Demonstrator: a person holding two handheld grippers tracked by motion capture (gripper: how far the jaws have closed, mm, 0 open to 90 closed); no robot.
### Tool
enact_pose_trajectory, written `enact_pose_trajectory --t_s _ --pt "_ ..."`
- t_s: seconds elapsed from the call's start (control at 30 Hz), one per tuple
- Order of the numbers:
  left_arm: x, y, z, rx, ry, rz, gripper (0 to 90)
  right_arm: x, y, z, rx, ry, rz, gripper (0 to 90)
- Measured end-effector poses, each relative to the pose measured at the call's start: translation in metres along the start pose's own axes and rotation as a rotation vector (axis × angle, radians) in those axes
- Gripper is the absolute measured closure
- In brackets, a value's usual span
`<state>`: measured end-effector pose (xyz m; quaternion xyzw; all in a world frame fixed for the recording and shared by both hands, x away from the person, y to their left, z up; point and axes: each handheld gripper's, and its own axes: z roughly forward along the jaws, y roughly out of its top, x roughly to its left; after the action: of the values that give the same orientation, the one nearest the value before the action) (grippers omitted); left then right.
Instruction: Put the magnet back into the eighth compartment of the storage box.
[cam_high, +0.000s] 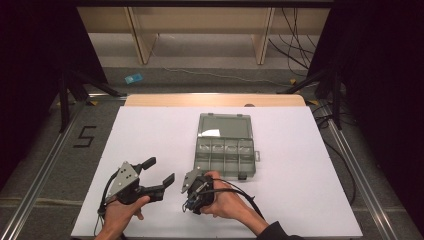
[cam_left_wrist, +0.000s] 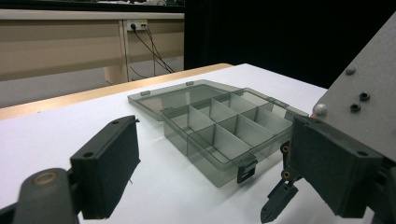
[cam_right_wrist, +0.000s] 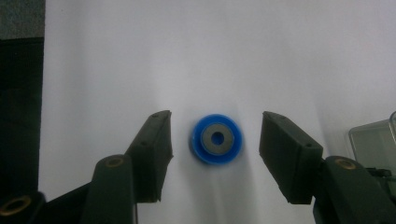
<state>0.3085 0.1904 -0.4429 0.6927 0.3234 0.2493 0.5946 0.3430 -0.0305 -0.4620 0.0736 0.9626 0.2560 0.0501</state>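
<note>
A small blue round piece (cam_right_wrist: 216, 139) with a grey ring at its centre lies flat on the white table top (cam_high: 150, 130). My right gripper (cam_right_wrist: 215, 156) points straight down over it, open, one jaw on each side and neither touching it. In the high view a hand holds the right gripper (cam_high: 193, 200) near the table's front, just before the box's front left corner. A grey see-through compartment box (cam_high: 196, 157) stands open mid-table with its lid (cam_high: 223, 126) laid flat behind. My left gripper (cam_high: 159, 171) hovers open at the front left, aimed toward the box (cam_left_wrist: 219, 126).
The box's compartments look empty. The right gripper's grey plate (cam_left_wrist: 364, 93) sits close beside my left gripper's right jaw. Wide bare table lies left and right of the box. Black curtains flank the table, and cables (cam_high: 295, 45) run on the floor behind.
</note>
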Motion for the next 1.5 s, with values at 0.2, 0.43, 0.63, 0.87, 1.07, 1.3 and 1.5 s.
enact_pose_trajectory --t_s 0.2,0.43,0.63,0.87,1.07,1.3,1.5 --pt "0.001 0.0 0.0 -0.004 0.007 -0.004 16.1 -0.002 0.002 0.005 0.026 0.006 -0.004 49.6" --pt "0.002 0.001 0.0 -0.007 0.006 -0.005 16.0 -0.002 0.003 0.009 0.045 0.007 0.0 52.0" --pt "0.002 0.001 0.0 -0.006 0.006 -0.004 16.1 -0.005 0.004 0.013 0.059 0.019 -0.003 56.7" --pt "0.002 0.001 0.0 -0.008 0.006 -0.007 16.1 -0.006 0.004 0.012 0.064 0.038 0.005 62.3" --pt "0.002 0.001 0.0 -0.008 0.006 -0.007 16.1 -0.008 0.003 0.011 0.05 0.034 0.008 62.6" --pt "0.001 0.001 0.0 -0.009 0.004 -0.009 16.1 -0.014 0.0 -0.001 0.018 0.017 0.026 62.6" --pt "0.001 0.001 0.0 -0.009 0.0 -0.006 16.1 -0.025 -0.007 -0.017 -0.021 -0.009 0.057 62.6"
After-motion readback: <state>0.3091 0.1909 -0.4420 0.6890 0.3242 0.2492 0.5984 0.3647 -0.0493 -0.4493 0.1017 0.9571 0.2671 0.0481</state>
